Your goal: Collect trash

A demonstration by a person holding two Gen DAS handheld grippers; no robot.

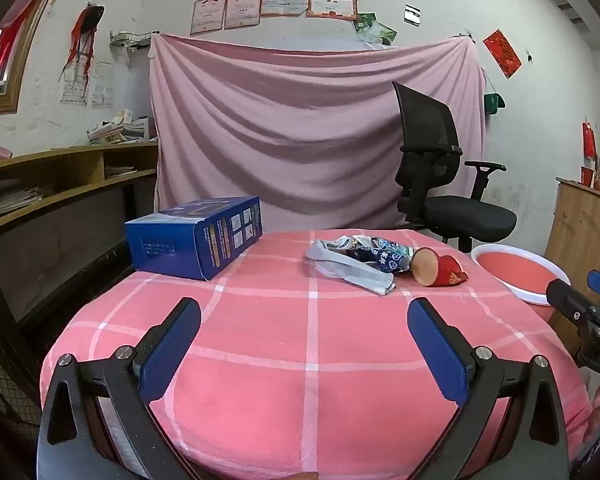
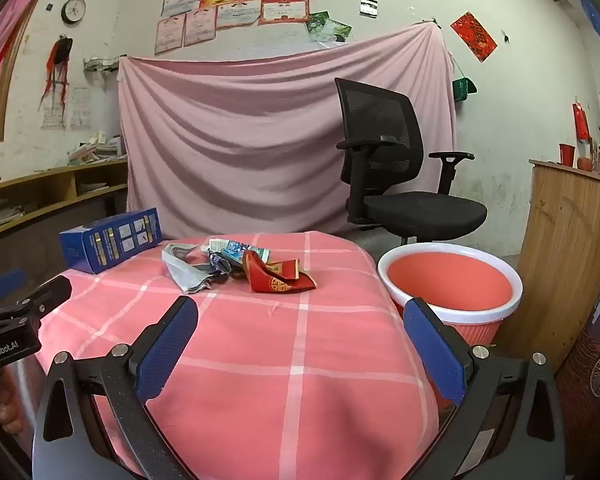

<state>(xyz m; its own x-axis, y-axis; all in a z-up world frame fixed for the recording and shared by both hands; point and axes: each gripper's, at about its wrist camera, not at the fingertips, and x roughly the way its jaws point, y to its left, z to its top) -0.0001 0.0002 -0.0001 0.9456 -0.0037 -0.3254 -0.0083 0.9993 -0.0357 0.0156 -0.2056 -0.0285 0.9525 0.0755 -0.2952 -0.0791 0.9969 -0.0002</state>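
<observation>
A desk (image 1: 260,360) covered with a pink checked cloth fills the lower part of both views. At its far left corner lies a blue box (image 1: 196,236), on its side, well apart from everything else on the desk.

The left gripper (image 1: 304,344) hovers over the near part of the cloth with its blue-padded fingers (image 1: 172,348) spread wide and nothing between them.

Further right, near the far edge of the desk, the trash sits in one small heap: a crumpled grey wrapper (image 1: 352,268) at the left, a dark blue printed wrapper (image 1: 380,258) touching it behind, and a crushed red paper cup (image 1: 440,268) lying on its side at the right end of the heap, its open mouth turned toward the left camera.

The right gripper (image 2: 300,344) also hangs above the near cloth, its fingers (image 2: 168,344) wide apart and empty. The trash heap lies beyond both grippers, untouched.

Just beside the right edge of the desk, lower down, stands a red bin (image 2: 452,284) with a white rim, open at the top. Behind it is a black office chair (image 2: 388,168) in front of a pink sheet (image 2: 240,140) hung on the wall.
</observation>
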